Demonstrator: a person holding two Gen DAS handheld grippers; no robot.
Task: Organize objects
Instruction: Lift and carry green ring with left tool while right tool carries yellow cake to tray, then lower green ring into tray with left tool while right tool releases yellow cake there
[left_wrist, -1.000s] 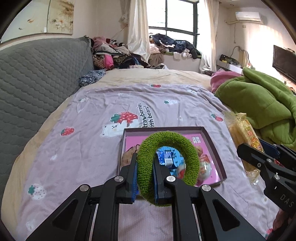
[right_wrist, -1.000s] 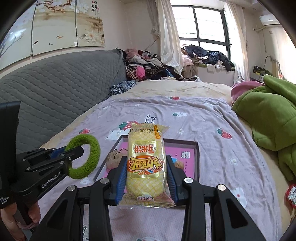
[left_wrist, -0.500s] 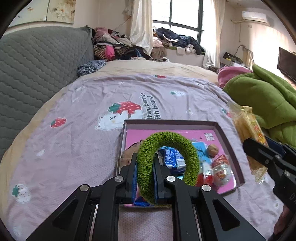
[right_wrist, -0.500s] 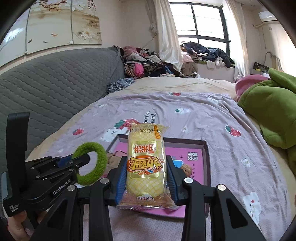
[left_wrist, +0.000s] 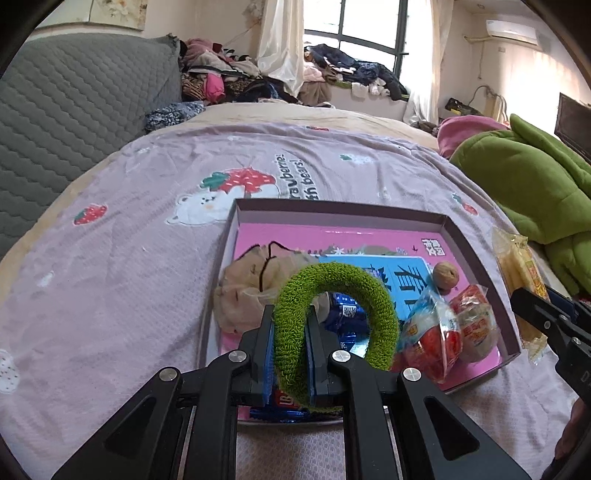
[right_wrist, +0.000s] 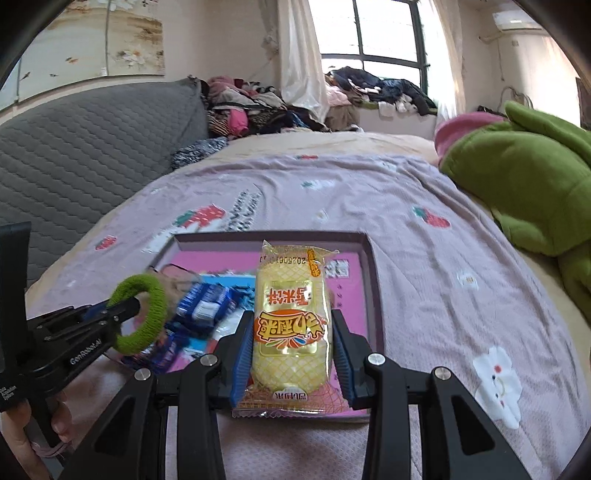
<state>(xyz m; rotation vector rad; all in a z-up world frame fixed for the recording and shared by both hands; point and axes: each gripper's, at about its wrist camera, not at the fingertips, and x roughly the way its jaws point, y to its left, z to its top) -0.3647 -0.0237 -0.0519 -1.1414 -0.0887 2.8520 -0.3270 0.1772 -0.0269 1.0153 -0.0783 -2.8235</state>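
My left gripper (left_wrist: 290, 347) is shut on a fuzzy green ring (left_wrist: 373, 295) and holds it over the near left part of a pink-lined box lid (left_wrist: 332, 216) on the bed. The ring also shows in the right wrist view (right_wrist: 157, 314). My right gripper (right_wrist: 291, 354) is shut on a yellow snack packet (right_wrist: 291, 314), held above the near edge of the box lid (right_wrist: 373, 295). In the box lie a beige pouch (left_wrist: 247, 284), blue packets (left_wrist: 343, 317), a walnut (left_wrist: 445, 275) and red-and-white wrapped snacks (left_wrist: 454, 332).
The bed has a lilac strawberry-print sheet (left_wrist: 129, 240). A green blanket (left_wrist: 524, 192) is heaped at the right. A grey quilted headboard (left_wrist: 74, 107) runs along the left. Clothes (left_wrist: 236, 81) are piled at the far end under the window.
Both grippers have moved forward and down toward the box, which now looks larger and closer. Each still holds its object.
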